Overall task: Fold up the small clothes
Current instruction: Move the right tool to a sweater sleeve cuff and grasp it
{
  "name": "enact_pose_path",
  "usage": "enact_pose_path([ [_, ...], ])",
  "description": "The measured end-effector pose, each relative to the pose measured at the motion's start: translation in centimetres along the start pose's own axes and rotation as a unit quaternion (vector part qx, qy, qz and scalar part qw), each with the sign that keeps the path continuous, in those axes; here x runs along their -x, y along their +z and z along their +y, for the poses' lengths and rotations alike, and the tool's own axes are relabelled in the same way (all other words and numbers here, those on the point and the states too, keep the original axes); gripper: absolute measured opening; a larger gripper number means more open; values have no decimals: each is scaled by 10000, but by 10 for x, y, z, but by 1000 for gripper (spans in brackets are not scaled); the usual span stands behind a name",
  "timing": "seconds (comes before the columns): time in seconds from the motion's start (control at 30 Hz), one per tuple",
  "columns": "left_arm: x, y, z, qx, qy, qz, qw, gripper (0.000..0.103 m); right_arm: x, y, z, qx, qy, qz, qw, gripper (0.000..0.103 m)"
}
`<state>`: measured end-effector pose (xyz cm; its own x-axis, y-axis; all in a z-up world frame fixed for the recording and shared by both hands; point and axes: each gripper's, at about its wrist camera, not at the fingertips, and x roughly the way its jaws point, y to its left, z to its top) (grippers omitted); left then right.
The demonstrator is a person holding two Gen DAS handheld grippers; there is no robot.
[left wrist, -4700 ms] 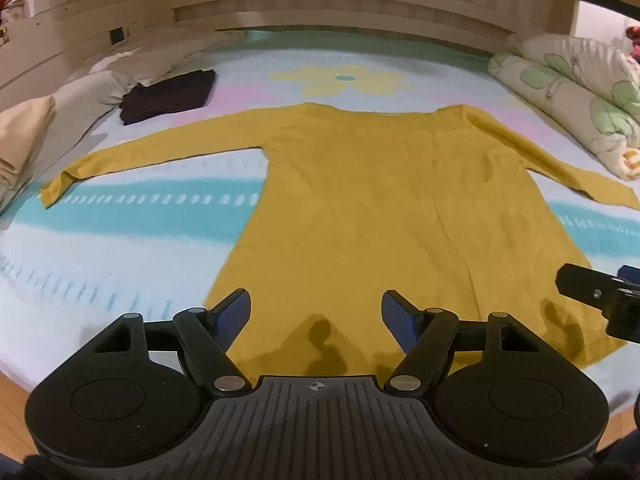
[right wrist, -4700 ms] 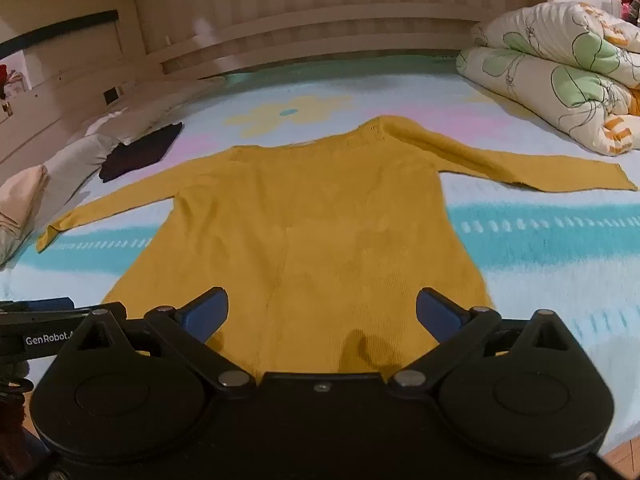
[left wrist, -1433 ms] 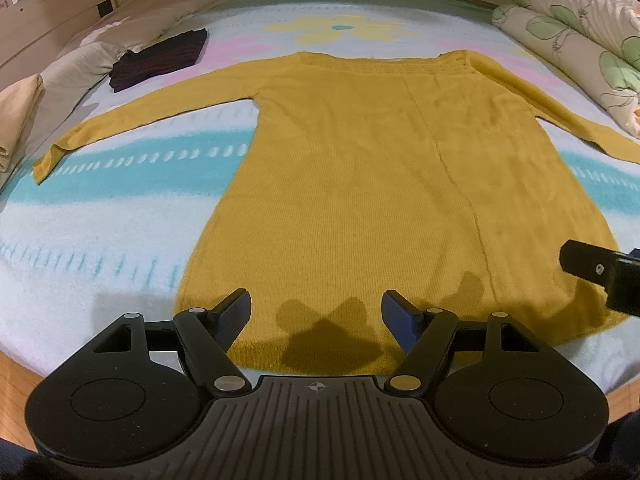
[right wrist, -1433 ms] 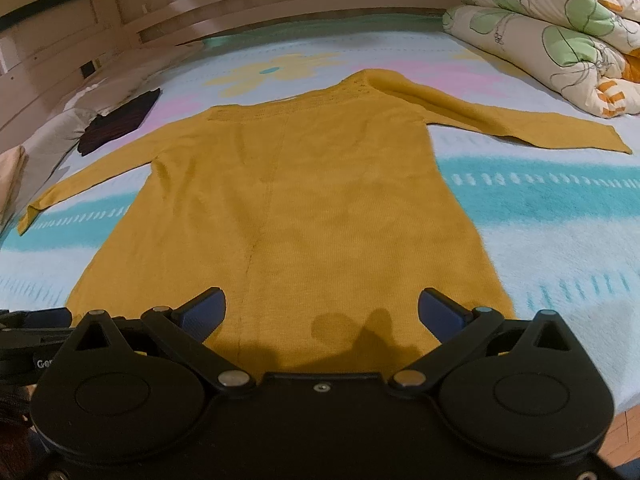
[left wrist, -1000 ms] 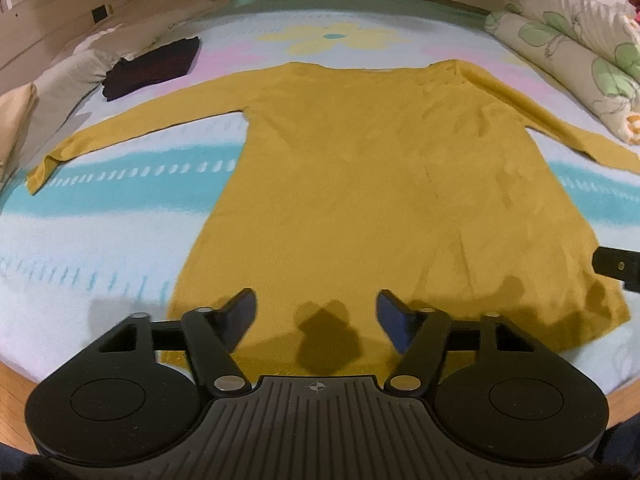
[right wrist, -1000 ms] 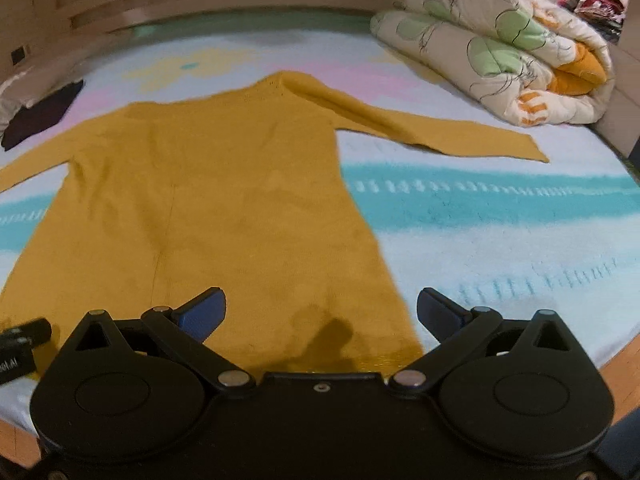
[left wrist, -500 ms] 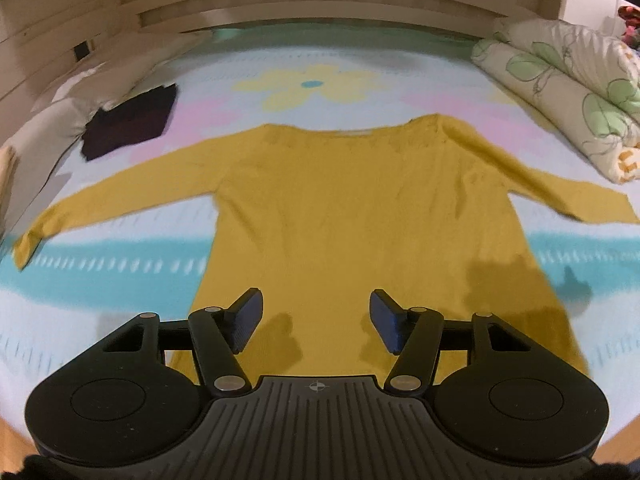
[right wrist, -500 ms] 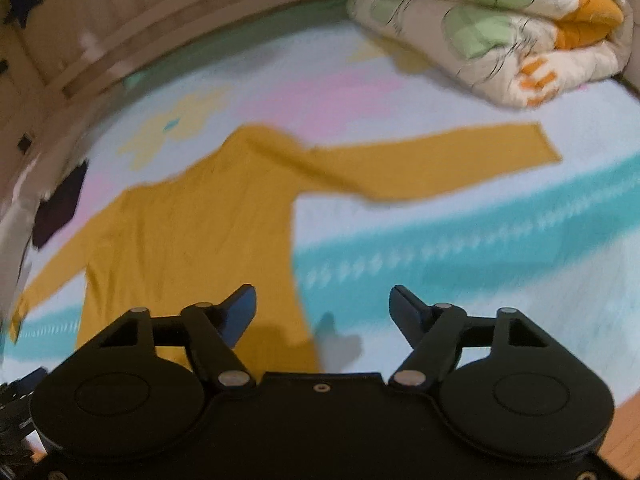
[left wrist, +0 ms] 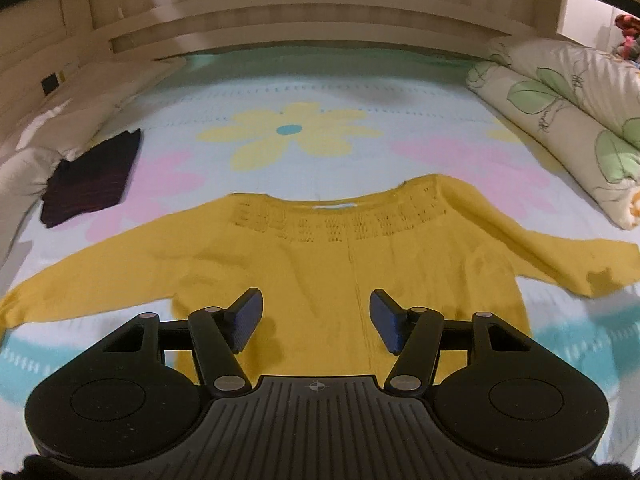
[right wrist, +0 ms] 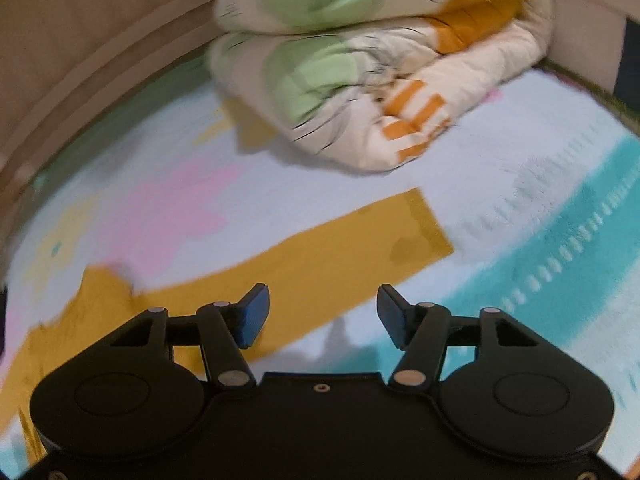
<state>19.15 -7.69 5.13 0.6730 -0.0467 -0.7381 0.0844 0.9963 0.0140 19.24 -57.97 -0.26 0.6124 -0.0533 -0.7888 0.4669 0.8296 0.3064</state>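
Note:
A mustard-yellow knit sweater lies flat on the bed with both sleeves spread out. My left gripper is open and empty, hovering over the sweater's chest below the neckline. My right gripper is open and empty, hovering over the sweater's right sleeve; the cuff lies ahead to the right. The right wrist view is blurred.
A folded dark garment lies at the left by the pillows. A rolled floral quilt sits just beyond the right sleeve and shows in the left wrist view. A wooden headboard runs along the back.
Both grippers have moved up from the hem end. The left now hovers over the chest; the right has swung right to the sleeve. Both jaws have narrowed slightly but stay open.

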Motion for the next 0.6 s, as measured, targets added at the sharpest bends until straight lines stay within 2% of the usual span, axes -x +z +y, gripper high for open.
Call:
enact_pose_path([
  [0.17, -36, 0, -4, 85, -33, 231, 9997, 58, -35, 20, -29, -189, -504, -199, 9983, 65],
  [0.27, -54, -6, -7, -19, -69, 472, 9989, 58, -55, 29, -42, -275, -620, -198, 9975, 65],
  [0.53, -72, -17, 7, 12, 43, 805, 9967, 58, -96, 34, -46, -163, -576, 101, 9982, 65],
  [0.6, -76, -16, 8, 43, 70, 844, 9964, 58, -101, 32, -43, -24, -523, 47, 9986, 65],
])
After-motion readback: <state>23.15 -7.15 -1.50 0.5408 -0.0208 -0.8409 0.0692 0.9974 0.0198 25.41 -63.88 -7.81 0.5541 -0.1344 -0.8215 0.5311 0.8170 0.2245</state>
